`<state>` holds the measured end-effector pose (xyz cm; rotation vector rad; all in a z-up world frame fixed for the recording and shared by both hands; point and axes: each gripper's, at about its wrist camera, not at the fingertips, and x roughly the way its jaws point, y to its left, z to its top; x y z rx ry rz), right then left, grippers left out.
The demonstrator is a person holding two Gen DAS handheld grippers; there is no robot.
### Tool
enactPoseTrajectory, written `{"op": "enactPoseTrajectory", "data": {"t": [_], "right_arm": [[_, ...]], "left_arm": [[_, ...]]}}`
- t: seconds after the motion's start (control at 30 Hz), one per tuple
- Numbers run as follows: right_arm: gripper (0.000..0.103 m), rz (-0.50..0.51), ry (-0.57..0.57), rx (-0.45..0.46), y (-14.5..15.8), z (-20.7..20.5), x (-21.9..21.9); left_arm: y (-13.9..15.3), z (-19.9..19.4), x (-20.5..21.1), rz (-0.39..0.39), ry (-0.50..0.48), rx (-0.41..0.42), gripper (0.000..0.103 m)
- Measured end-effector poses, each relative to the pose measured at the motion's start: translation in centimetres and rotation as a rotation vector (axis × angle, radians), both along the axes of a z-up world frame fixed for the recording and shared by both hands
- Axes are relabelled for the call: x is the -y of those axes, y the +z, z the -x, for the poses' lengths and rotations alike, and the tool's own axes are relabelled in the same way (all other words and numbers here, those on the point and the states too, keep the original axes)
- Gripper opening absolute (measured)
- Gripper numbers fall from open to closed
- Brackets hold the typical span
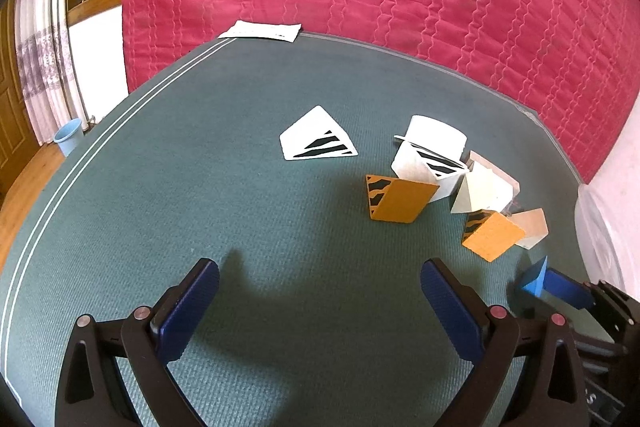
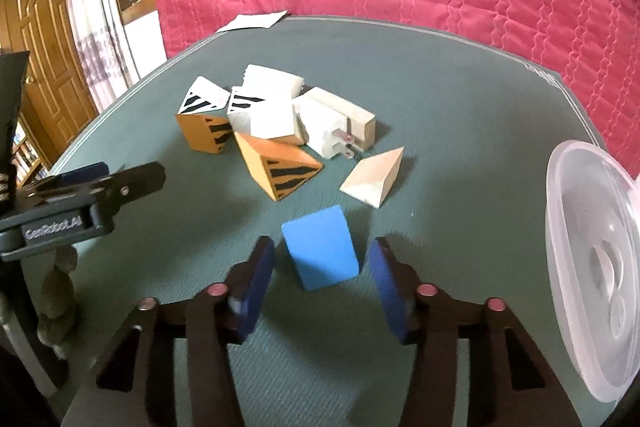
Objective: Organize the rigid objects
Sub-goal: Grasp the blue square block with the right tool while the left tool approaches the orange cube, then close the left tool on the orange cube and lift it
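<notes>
The right gripper is spread around the blue block without touching it. Beyond the block lies a striped-block cluster; a clear plastic container stands to its right. The left gripper gapes empty.

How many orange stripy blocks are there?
2. One orange block sits at the left of the pile, in front of a white striped piece. The other lies at the pile's front, nearest the blue block. More may be hidden.
</notes>
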<state>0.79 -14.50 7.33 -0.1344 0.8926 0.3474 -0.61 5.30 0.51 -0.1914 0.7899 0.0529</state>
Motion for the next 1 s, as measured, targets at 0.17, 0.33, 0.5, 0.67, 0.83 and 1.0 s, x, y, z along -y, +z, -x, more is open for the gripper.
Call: {"op": "enactPoseTrajectory", "data": {"t": [0.17, 0.33, 0.5, 0.67, 0.83, 1.0], "right_arm": [[0.036, -0.028, -0.001, 0.002, 0.0, 0.1, 0.2], [0.036, -0.065, -0.007, 0.002, -0.1, 0.2, 0.8], [0.036, -0.116, -0.034, 0.026, 0.4, 0.5, 1.9], [0.036, -0.133, -0.044, 0.042, 0.6, 0.9, 2.3], [0.036, -0.142, -0.05, 0.053, 0.9, 1.2, 2.6], [0.036, -0.16, -0.063, 0.065, 1.2, 1.3, 3.0]], "left_arm": [[-0.2, 0.0, -0.1, -0.003, 0.001, -0.009, 0.102], [-0.2, 0.0, 0.0, -0.015, -0.009, -0.015, 0.102], [-0.5, -0.4, -0.4, 0.013, -0.003, -0.031, 0.102], [-0.3, -1.2, 0.6, -0.022, -0.005, -0.048, 0.098], [0.3, -2.3, 2.3, -0.073, -0.035, -0.042, 0.087], [0.4, -3.7, 3.1, -0.088, -0.041, -0.047, 0.074]]}}
